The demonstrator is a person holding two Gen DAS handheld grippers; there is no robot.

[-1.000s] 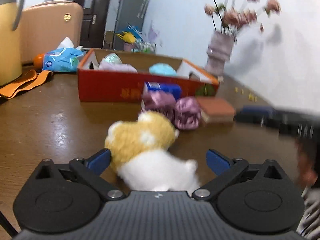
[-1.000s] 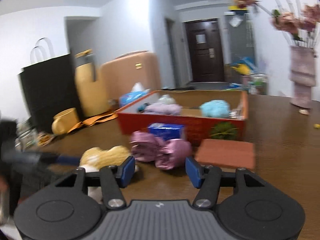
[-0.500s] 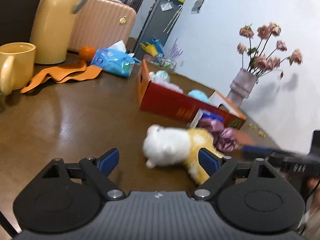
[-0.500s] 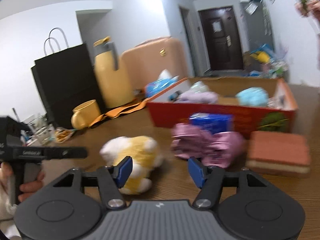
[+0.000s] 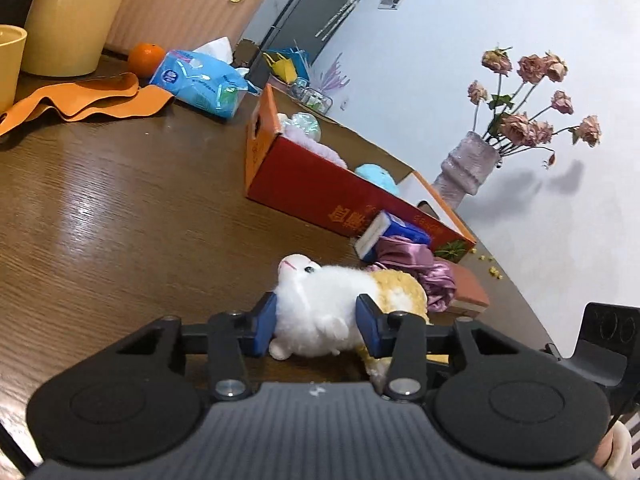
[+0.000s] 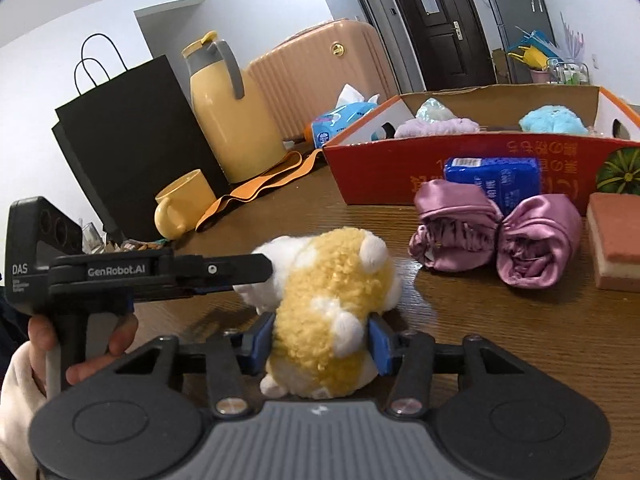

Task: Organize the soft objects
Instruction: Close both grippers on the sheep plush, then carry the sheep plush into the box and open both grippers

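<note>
I have my left gripper [image 5: 316,326] and my right gripper [image 6: 318,340] both on the same plush toy [image 5: 340,304], a white and yellow animal lying on its side on the brown wooden desk [image 5: 120,220]. The jaws of my left gripper have just been closing, and its 2 blue pads now press into the white front half of the toy, just behind its head. The jaws of my right gripper have just been closing too, and its pads squeeze the yellow rear half from either side. In the right wrist view my left gripper reaches in from the left, held in my hand [image 6: 48,344], with its fingers sunk into the white fur.

Just beyond the toy lie 2 rolled pink satin bundles [image 6: 496,236], touching each other. A blue packet [image 6: 494,178] leans behind them against the front wall of the red cardboard box [image 6: 380,176], and a brick-red sponge block [image 6: 614,248] sits to their right. Inside the box I can see a light blue fluffy ball [image 6: 552,120] and a lilac soft piece [image 6: 436,126]. Off to the left stand a yellow mug [image 6: 184,204], a yellow jug [image 6: 228,112] and a black paper bag [image 6: 128,140].
</note>
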